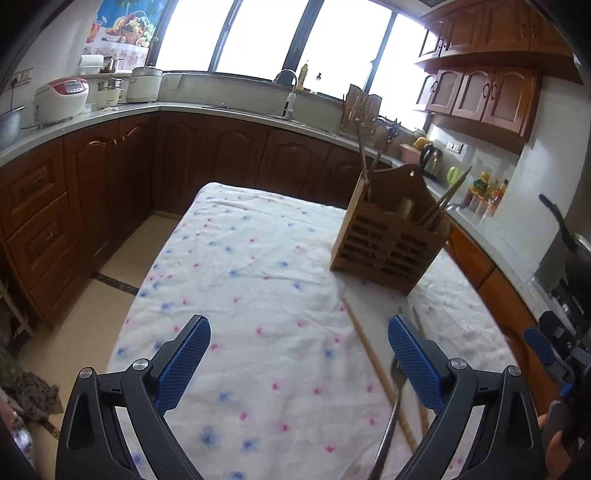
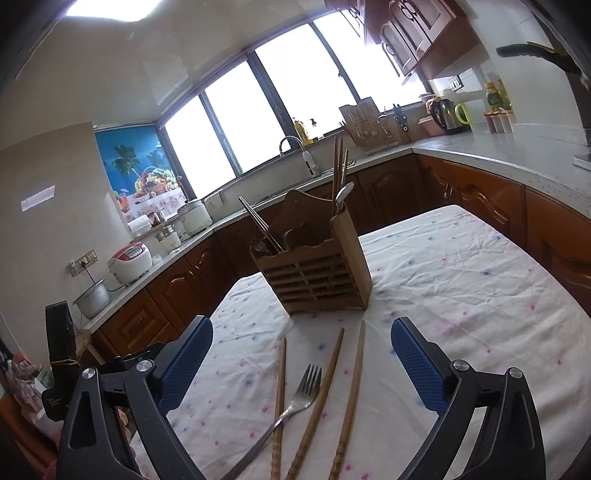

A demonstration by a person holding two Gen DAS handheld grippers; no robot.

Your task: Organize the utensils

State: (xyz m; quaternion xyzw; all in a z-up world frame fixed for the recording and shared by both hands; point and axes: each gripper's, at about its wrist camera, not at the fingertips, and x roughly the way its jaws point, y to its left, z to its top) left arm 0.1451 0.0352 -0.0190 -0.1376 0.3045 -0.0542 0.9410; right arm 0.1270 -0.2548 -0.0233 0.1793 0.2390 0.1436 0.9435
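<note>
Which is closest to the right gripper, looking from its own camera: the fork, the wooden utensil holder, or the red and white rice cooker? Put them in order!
1. Fork, on the cloth between the open fingers.
2. Wooden utensil holder, farther up the table.
3. Rice cooker, on the far counter, left.

A kitchen with dark wood cabinets point(image 1: 110, 177) under a pale counter point(image 2: 517, 147) that wraps round three sides, and matching wall cupboards point(image 1: 487, 92) at the right. Wide windows point(image 1: 332, 40) behind the sink tap point(image 1: 290, 92) glare white, a ceiling light point(image 2: 110, 7) glows overhead, and a fruit poster point(image 2: 144, 173) hangs beside the glass. The floor point(image 1: 122, 266) is beige tile with a dark strip; rice cookers point(image 1: 61, 98) sit at the counter's left end and a kettle point(image 2: 445, 116) near its right corner.
</note>
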